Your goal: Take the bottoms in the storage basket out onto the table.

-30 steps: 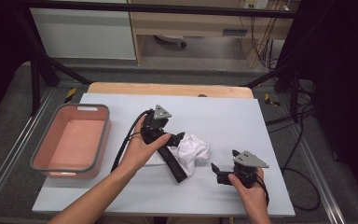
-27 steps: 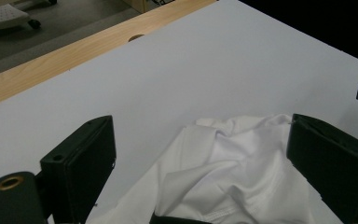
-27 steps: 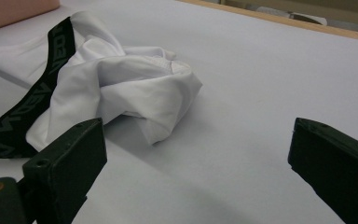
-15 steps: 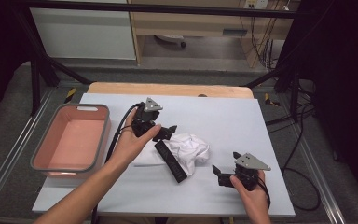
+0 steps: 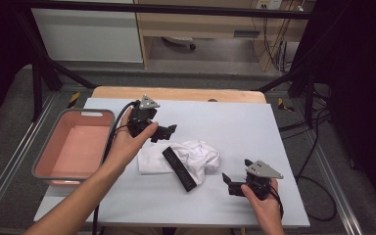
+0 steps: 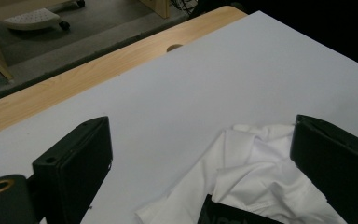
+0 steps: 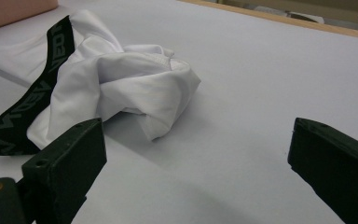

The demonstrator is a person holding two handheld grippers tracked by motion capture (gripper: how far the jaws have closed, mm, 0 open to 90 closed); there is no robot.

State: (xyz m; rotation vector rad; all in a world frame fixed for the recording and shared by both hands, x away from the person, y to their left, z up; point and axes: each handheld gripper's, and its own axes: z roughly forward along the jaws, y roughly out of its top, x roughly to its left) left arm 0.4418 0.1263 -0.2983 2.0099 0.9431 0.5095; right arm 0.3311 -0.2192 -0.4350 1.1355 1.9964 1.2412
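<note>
Here's the crumpled white cotton garment with a black lettered waistband (image 5: pixel 186 159), lying bunched in the middle of the pale grey tabletop (image 5: pixel 235 122), its black waistband (image 5: pixel 179 169) running diagonally across the near-left part of the heap. The left gripper (image 5: pixel 169 131) is held up in the person's left hand (image 5: pixel 127 144), just beyond the far-left edge of the cloth, jaws spread wide and gripping nothing; from the left gripper view the white fabric (image 6: pixel 256 182) sits low between and beyond those two black jaws, with bare tabletop (image 6: pixel 191 93) stretching out ahead to the light wooden table edge (image 6: pixel 98 70). Over on the other side, the right gripper (image 5: pixel 230 182) rests low at the near edge of the table in the person's right hand (image 5: pixel 262 203), close to the garment's right side but apart from it, jaws also standing wide open and empty. The right gripper view shows the garment (image 7: pixel 121 84) lying ahead and to the left, the waistband (image 7: pixel 32 107) curling down its left flank, lettering on it too blurred to read. Off at the left edge of the table sits a pink rectangular plastic tub (image 5: pixel 46 156), well apart from the cloth.
</note>
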